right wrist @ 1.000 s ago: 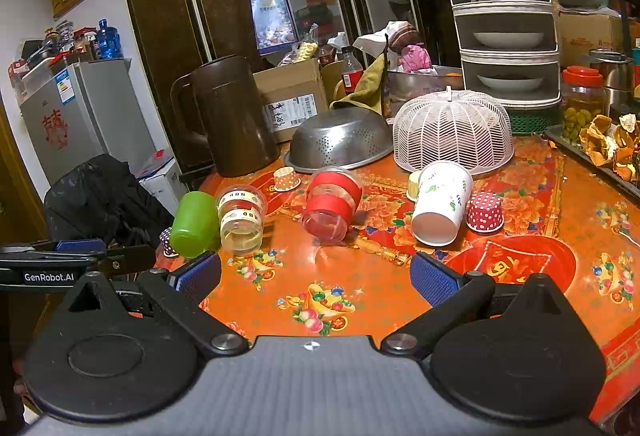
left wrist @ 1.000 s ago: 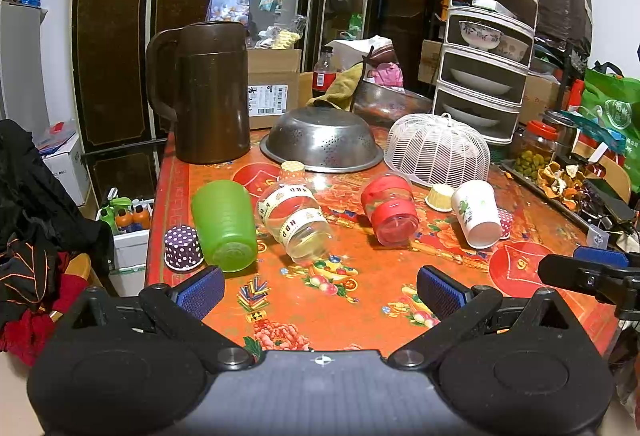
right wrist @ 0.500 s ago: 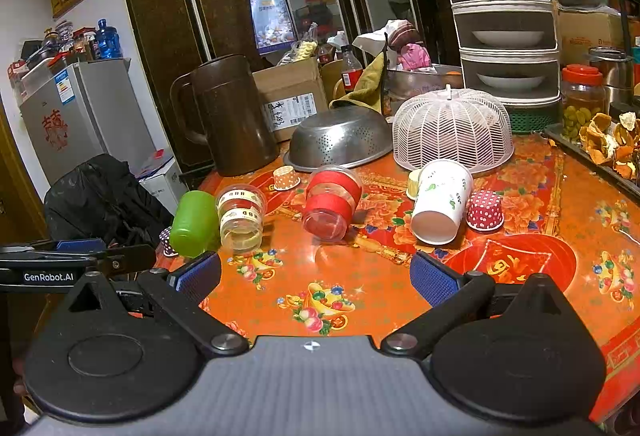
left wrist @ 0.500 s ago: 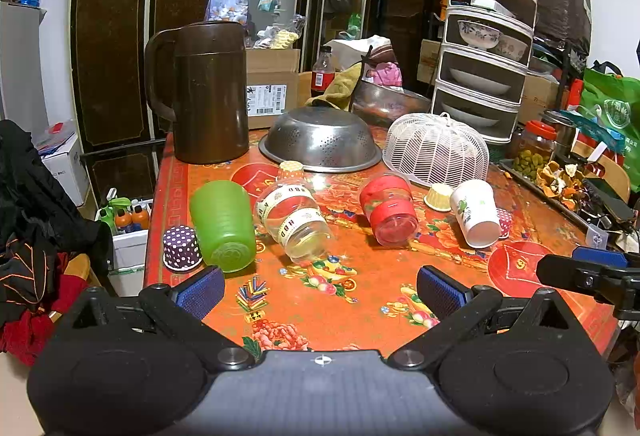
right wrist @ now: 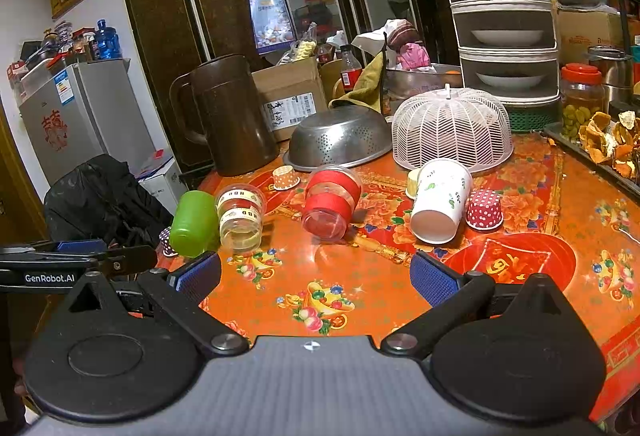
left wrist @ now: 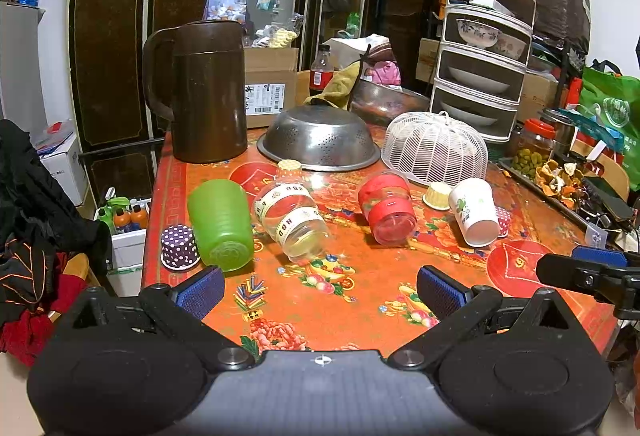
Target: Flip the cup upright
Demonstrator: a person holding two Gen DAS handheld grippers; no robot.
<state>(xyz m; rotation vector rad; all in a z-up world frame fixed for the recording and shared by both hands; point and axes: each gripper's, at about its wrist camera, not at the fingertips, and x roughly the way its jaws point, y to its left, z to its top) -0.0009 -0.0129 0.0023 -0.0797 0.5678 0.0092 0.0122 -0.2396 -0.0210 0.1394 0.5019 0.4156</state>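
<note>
Several cups lie on their sides on the orange table (left wrist: 360, 296): a green cup (left wrist: 221, 224) (right wrist: 194, 224), a clear cup with a label band (left wrist: 292, 222) (right wrist: 241, 220), a clear cup with red bands (left wrist: 387, 213) (right wrist: 330, 206) and a white paper cup (left wrist: 474, 217) (right wrist: 440, 202). My left gripper (left wrist: 318, 290) is open and empty, above the near table edge, short of the cups. My right gripper (right wrist: 316, 276) is open and empty, also short of them. Each gripper shows at the edge of the other's view.
Small patterned paper cups stand rim-down: purple dotted (left wrist: 179, 247), red dotted (right wrist: 485, 209), orange (right wrist: 286, 177). Behind are a brown jug (left wrist: 206, 92), an upturned steel colander (left wrist: 320, 138), a white mesh food cover (left wrist: 435, 148), a tiered dish rack (left wrist: 486, 48) and a tray of peels (right wrist: 608, 144).
</note>
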